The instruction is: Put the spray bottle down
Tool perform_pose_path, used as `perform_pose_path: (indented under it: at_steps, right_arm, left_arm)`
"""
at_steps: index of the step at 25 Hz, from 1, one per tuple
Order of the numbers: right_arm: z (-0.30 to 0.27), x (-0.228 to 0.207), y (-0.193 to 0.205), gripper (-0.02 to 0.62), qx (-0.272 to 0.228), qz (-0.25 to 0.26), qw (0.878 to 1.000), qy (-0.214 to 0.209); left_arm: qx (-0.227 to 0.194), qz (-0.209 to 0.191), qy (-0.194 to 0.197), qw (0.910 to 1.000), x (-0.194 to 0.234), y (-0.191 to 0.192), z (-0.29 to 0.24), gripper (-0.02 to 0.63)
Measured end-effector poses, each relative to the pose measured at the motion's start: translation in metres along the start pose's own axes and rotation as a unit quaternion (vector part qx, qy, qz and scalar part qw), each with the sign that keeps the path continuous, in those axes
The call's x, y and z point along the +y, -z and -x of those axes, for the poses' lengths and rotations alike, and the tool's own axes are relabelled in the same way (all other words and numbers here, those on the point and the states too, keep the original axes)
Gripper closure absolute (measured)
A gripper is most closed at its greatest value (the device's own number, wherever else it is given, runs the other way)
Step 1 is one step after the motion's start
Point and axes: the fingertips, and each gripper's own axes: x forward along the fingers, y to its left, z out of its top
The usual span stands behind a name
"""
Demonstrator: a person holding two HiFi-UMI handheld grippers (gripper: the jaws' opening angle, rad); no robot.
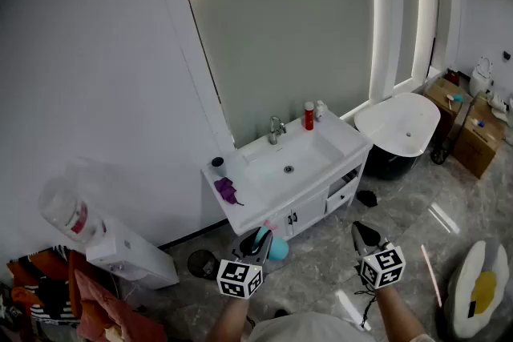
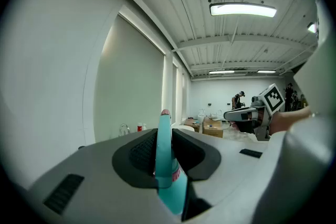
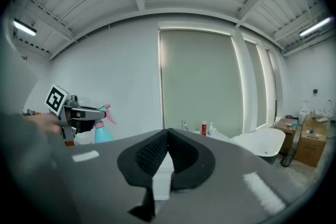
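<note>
A teal spray bottle (image 1: 277, 247) with a pink nozzle is held above the floor in front of the white vanity (image 1: 337, 142). My left gripper (image 1: 261, 239) is shut on it. In the left gripper view the spray bottle (image 2: 166, 168) stands upright between the dark pads (image 2: 140, 153), its pink tip showing above them. My right gripper (image 1: 362, 233) hangs to the right, shut with nothing in it; its pads (image 3: 152, 153) meet at the tip. The right gripper view shows the left gripper (image 3: 83, 113) with the spray bottle (image 3: 103, 132) at the left.
The vanity's sink has a faucet (image 1: 275, 127), a red bottle (image 1: 309, 116) and a purple cloth (image 1: 226, 190). A white bathtub (image 1: 401, 124) stands to the right, with cardboard boxes (image 1: 474, 138) beyond. A water dispenser (image 1: 120, 248) stands at the left and an egg-shaped cushion (image 1: 479, 288) at the lower right.
</note>
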Motion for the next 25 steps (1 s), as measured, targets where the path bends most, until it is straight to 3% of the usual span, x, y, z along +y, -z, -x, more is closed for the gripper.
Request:
perform_pose_path:
  at_steps: [25]
  right_arm:
    - [-0.012, 0.029, 0.020, 0.584, 0.020, -0.017, 1.000, 0.015]
  left_arm:
    - [0.007, 0.010, 0.018, 0.9998, 0.019, 0.019, 0.014, 0.522]
